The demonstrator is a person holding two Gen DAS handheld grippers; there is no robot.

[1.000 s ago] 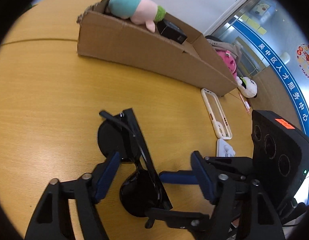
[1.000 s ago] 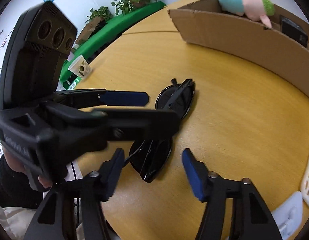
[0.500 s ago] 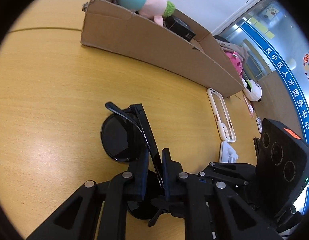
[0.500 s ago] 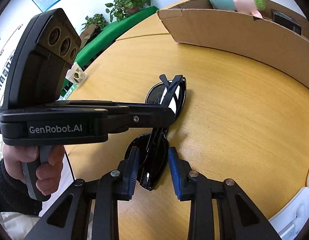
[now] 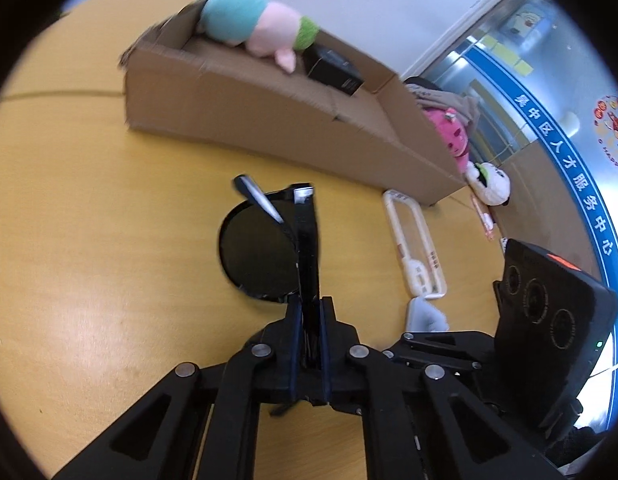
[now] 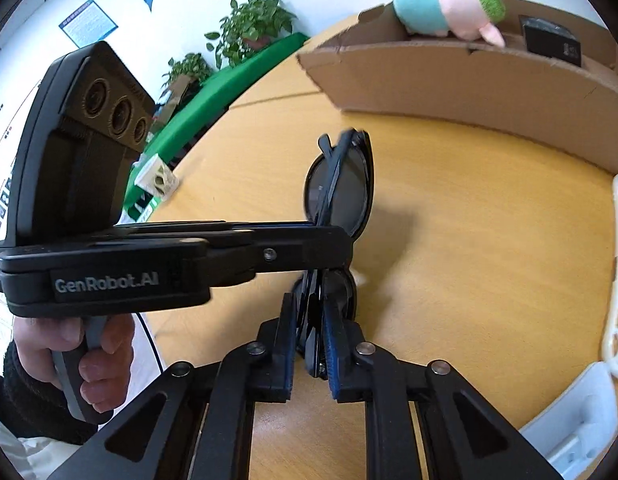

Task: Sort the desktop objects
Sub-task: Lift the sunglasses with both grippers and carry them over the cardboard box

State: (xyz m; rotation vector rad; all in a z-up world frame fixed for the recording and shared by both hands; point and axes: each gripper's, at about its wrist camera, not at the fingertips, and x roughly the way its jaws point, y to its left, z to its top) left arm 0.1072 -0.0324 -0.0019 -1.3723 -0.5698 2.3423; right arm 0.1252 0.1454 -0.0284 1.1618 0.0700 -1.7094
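Now both grippers are clamped on the folded sunglasses [image 5: 269,256]: the left gripper [image 5: 309,332] at the middle, the right gripper [image 6: 311,340] with jaws closed on the near lens, just above the desk [image 5: 89,240]. Best raise both together and level, without twisting the frame. Ahead stands the cardboard box [image 5: 269,120] toward the far edge; bare desk lies between, a white phone case [image 5: 417,252] beside.

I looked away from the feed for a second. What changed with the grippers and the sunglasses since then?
Both grippers went from open to shut on the folded sunglasses: the left gripper clamps near the middle, the right gripper the near end. The glasses now look tipped up on edge rather than flat on the table. The cardboard box with its plush toy and the white frame stayed put.
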